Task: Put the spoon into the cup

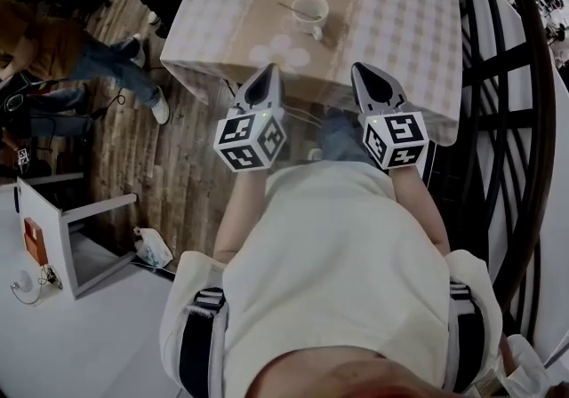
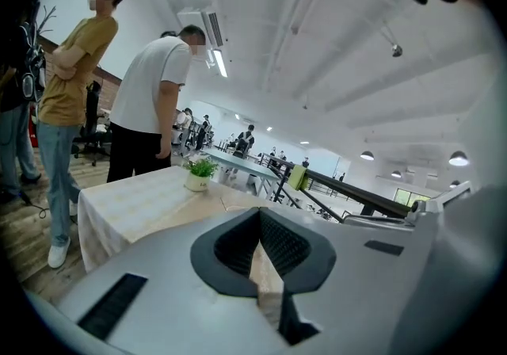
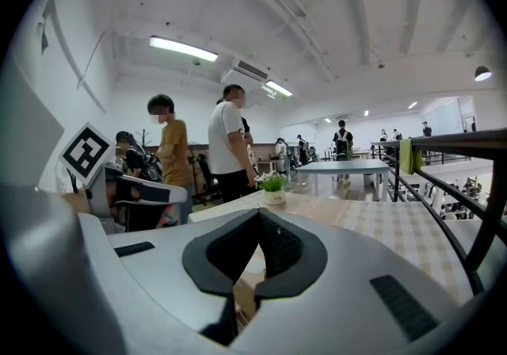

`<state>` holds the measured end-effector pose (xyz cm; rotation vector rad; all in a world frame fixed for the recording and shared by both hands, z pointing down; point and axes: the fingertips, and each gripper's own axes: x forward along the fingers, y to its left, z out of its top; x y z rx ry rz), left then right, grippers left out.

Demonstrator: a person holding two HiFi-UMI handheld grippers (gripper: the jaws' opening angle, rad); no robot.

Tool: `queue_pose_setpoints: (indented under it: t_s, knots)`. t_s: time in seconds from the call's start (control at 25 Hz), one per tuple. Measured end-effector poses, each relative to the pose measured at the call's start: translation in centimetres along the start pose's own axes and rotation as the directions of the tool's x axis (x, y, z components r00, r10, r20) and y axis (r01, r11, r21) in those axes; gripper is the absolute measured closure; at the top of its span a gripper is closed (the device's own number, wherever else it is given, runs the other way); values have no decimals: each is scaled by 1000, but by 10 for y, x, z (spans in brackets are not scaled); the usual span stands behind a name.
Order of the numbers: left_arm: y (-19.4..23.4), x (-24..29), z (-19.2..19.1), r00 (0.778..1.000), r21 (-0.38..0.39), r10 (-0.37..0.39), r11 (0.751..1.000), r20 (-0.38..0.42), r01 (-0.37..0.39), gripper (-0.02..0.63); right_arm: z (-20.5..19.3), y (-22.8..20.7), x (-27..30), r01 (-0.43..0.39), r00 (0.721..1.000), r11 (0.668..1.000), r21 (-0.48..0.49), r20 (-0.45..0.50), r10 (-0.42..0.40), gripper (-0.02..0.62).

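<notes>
My left claw [image 1: 267,76] and right claw [image 1: 364,75] are pinched shut, empty. Upper centre, the spoon [image 1: 292,8] sits at the cup [image 1: 313,14], handle pointing left.

Cream top [image 1: 338,245]; grey left gripper [image 1: 265,76], right gripper [image 1: 366,75]; black-white marker cubes [image 1: 251,140].

Bare table [image 1: 400,41] surface lies open from the near edge up to the cup [image 1: 311,12]; railing [image 1: 534,76] close on right, people [image 1: 84,54] standing left.
</notes>
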<state>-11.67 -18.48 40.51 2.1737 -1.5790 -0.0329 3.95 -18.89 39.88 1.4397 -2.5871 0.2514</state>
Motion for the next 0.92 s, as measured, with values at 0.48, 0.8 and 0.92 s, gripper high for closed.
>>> queue_pose_setpoints:
  t_s: [0.48, 0.8, 0.92]
  knots:
    - [1, 7, 6, 1000, -10, 1, 1000, 2, -1, 601, 6, 0, 6, -9, 1000, 1000, -17, 2, 9, 595]
    - [5, 15, 4, 1000, -16, 5, 1000, -12, -5, 601, 8, -3, 15, -11, 1000, 1000, -22, 0, 11, 595]
    - [4, 22, 2, 1000, -12, 0, 1000, -22, 0, 603, 7, -7, 19, -12, 1000, 1000, -18, 0, 12, 595]
